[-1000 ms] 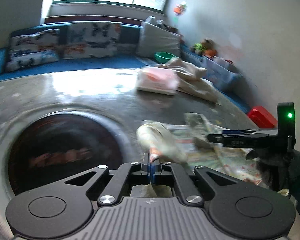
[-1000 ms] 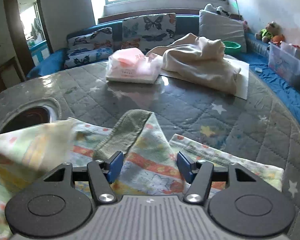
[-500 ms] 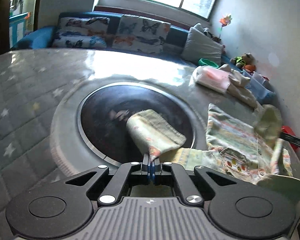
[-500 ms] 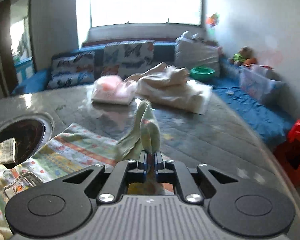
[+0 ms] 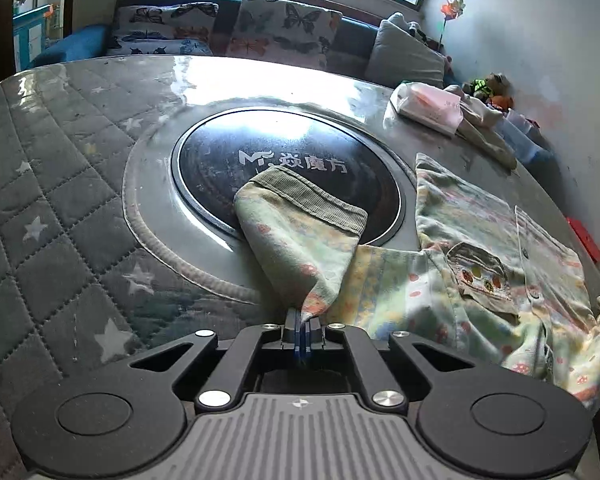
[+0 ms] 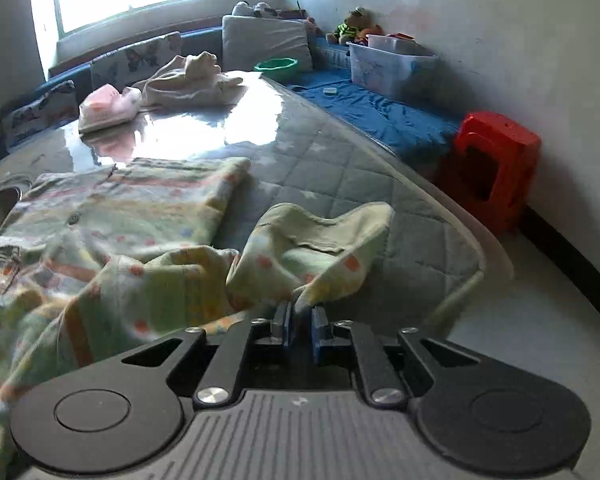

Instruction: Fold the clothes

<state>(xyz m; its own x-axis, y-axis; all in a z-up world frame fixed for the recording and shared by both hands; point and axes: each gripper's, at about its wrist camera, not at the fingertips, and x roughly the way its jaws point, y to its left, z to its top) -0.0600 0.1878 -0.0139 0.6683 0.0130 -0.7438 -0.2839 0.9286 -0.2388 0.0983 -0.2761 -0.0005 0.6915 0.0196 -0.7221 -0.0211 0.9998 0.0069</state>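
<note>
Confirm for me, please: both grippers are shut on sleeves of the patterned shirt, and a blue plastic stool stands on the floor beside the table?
Not quite: the stool is red, as the right wrist view shows. The left gripper and right gripper are both shut on sleeves of the patterned shirt.

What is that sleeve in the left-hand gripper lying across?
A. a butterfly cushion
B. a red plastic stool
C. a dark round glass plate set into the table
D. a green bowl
C: the sleeve, pinched in the left gripper, has its ribbed cuff on the dark round glass plate set into the table.
</note>
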